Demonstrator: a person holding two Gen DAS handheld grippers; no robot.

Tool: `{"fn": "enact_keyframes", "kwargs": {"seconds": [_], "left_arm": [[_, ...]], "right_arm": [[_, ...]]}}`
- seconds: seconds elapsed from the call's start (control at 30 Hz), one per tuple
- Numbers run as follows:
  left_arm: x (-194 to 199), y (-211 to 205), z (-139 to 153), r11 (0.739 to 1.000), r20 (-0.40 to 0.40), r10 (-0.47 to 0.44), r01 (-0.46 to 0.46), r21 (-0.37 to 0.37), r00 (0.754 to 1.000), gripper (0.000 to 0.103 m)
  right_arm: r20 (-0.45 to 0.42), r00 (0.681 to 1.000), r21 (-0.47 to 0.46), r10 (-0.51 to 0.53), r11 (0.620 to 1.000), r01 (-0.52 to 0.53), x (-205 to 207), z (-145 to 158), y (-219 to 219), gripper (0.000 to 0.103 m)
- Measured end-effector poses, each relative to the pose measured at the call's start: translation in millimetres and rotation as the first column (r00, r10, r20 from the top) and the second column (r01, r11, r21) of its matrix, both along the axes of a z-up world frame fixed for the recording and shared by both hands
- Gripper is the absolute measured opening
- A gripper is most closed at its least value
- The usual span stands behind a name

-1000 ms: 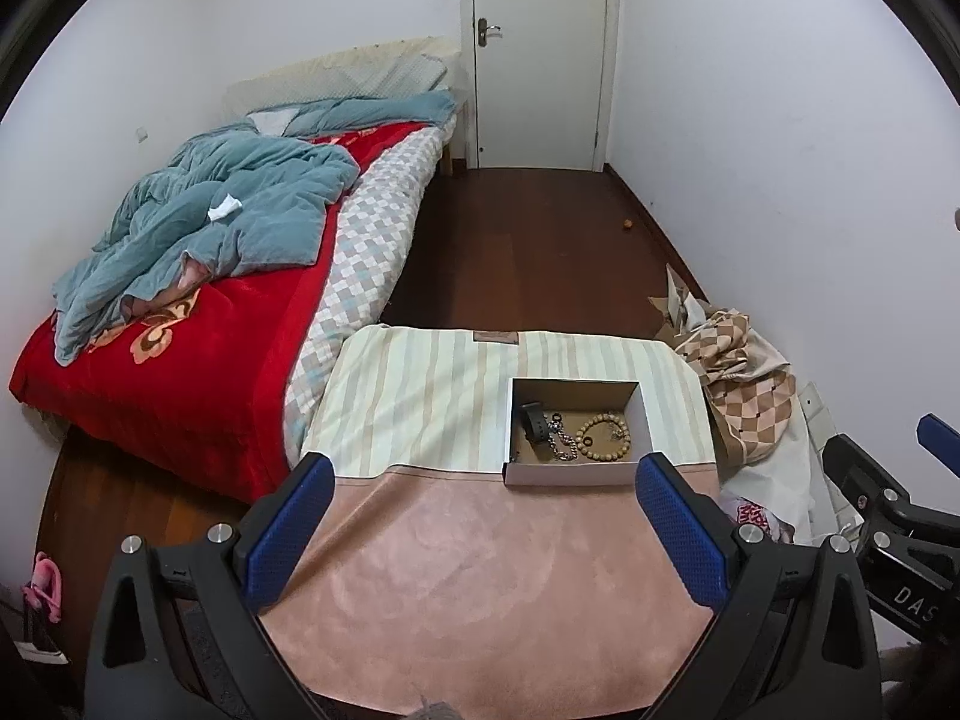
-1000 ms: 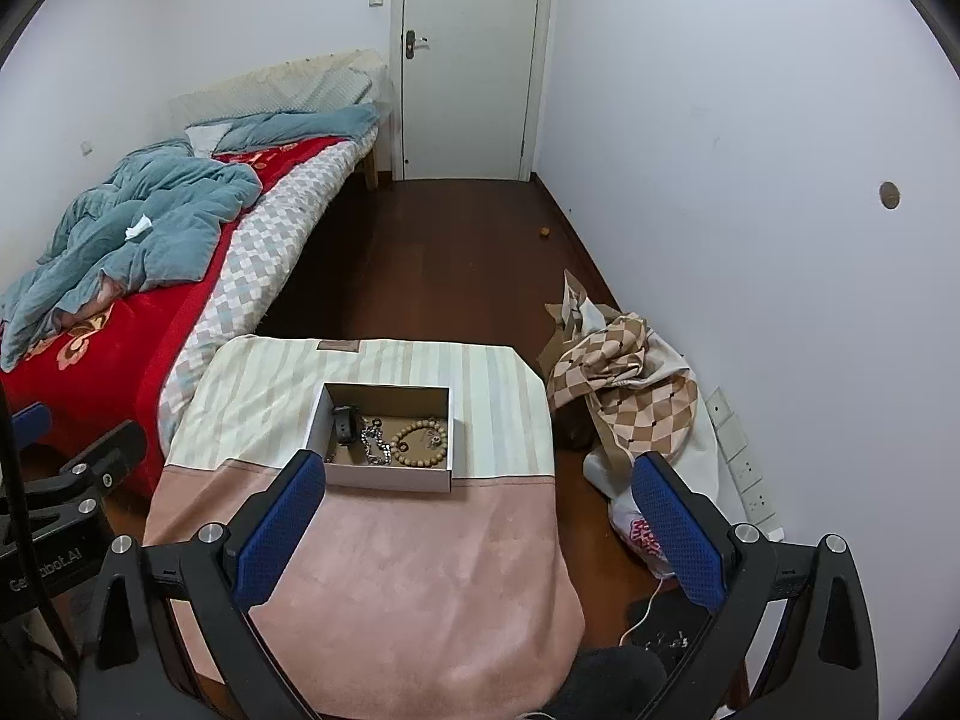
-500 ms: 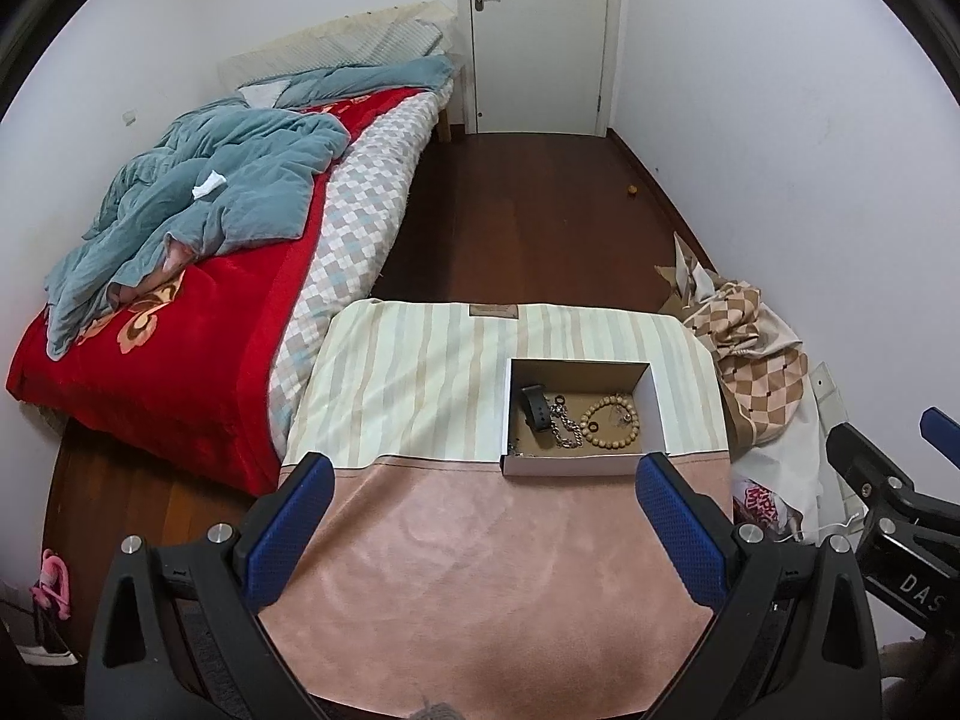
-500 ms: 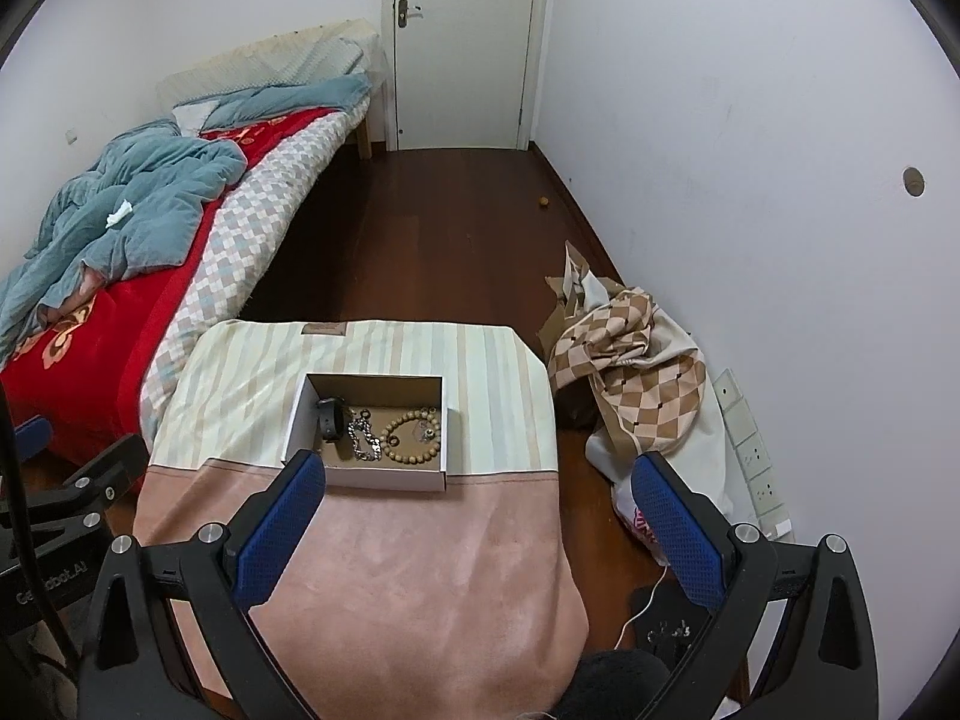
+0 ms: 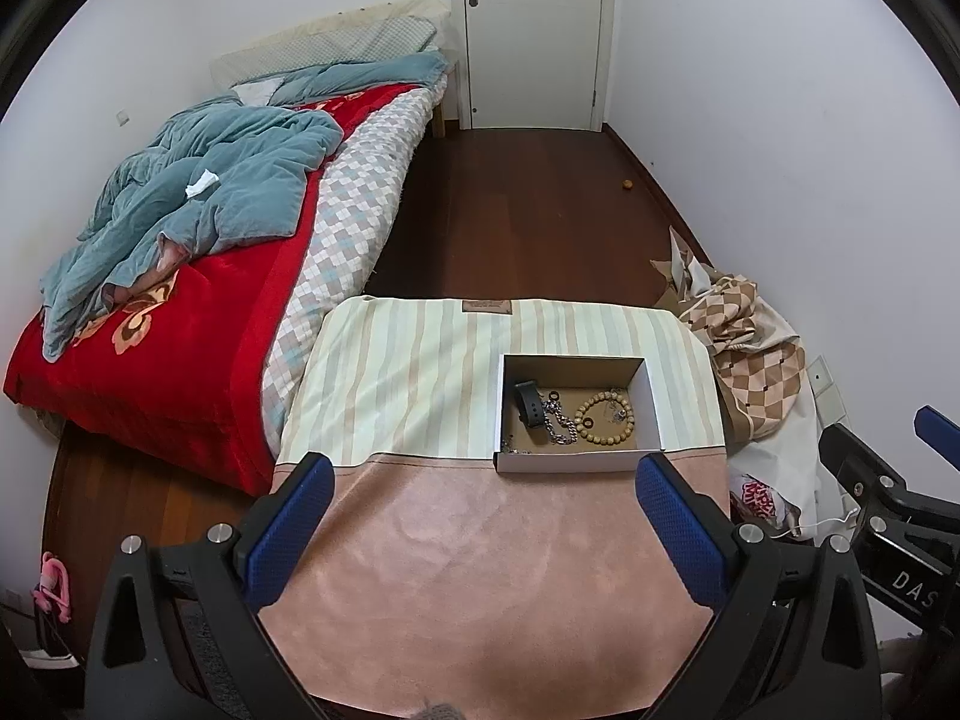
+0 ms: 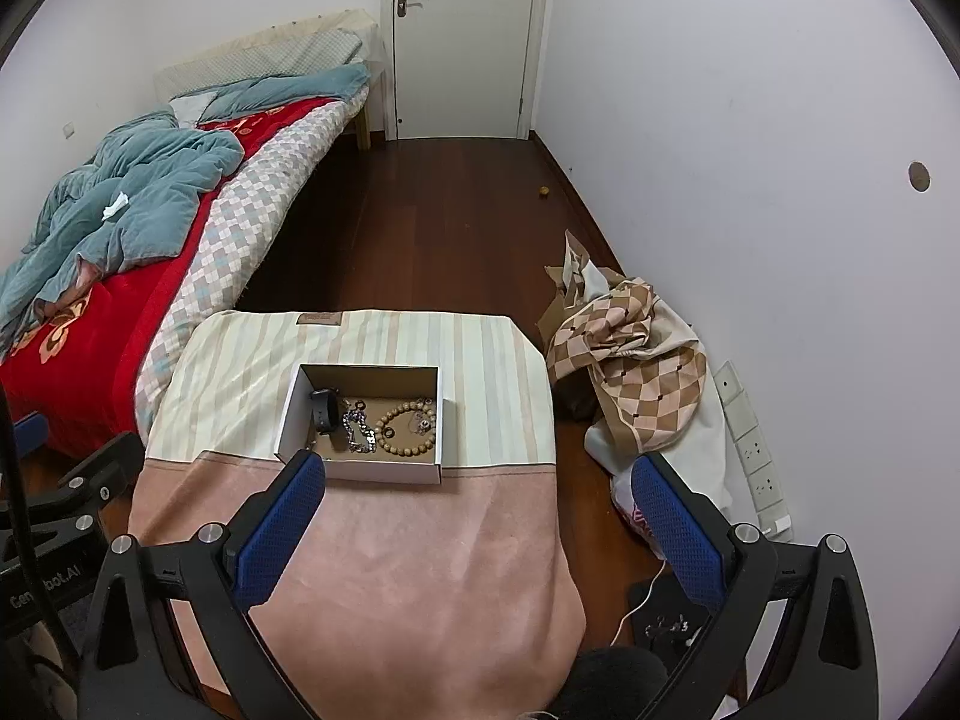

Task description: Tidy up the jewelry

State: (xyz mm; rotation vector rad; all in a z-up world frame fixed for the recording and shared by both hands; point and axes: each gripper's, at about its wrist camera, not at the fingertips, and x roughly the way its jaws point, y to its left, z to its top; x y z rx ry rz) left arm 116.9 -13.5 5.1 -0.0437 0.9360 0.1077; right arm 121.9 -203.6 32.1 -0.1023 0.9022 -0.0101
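Open cardboard box [image 5: 577,462] on a cloth-covered table [image 5: 480,570], standing where the striped half of the cloth meets the pink half; contents: bead bracelet [image 5: 603,418], metal chain [image 5: 561,425], dark watch band [image 5: 530,403], and small rings too small to make out clearly. Left gripper [image 5: 480,516]: jaws spread wide, holding nothing, above the pink cloth short of the box. Right gripper [image 6: 477,510]: jaws likewise spread, empty, its left fingertip [image 6: 300,483] overlapping the box's near corner in its own view; whether they touch cannot be told.

White walls [image 5: 750,90] and a far door [image 5: 534,30] frame a dark wood floor [image 5: 516,210]; a bed [image 5: 198,300] stands left.
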Motion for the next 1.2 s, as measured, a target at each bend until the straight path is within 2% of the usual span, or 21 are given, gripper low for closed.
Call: {"fn": "enact_keyframes", "kwargs": {"seconds": [1.2], "left_arm": [[-2.0, 0.3, -3.9, 1.0, -0.009, 0.003, -0.003, -0.005, 1.0, 0.103]], "right_arm": [[-0.016, 1.0, 0.007, 0.003, 1.0, -0.003, -3.3, -4.1, 1.8, 0.103]]}}
